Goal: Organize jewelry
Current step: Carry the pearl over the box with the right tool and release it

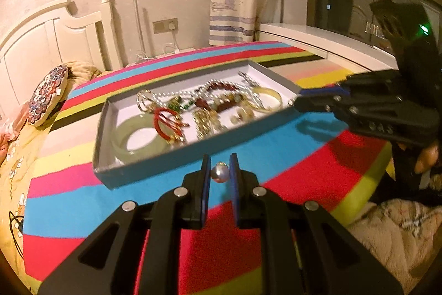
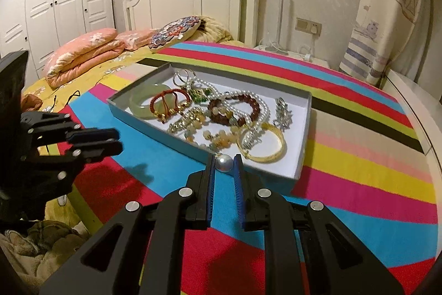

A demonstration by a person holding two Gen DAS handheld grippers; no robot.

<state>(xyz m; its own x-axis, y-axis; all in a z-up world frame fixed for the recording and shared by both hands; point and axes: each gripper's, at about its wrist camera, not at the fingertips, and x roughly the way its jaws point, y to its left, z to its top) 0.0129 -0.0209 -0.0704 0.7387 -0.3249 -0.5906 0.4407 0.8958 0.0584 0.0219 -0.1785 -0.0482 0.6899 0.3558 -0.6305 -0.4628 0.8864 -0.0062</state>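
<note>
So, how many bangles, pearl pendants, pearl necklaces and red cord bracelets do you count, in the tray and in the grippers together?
Bangles: 2, the jade bangle and the gold bangle
Pearl pendants: 2, one in the left hand-held gripper, one in the right hand-held gripper
Pearl necklace: 1
Red cord bracelet: 1
Total: 6

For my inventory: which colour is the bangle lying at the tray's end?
Pale green bangle; right wrist view.
</note>
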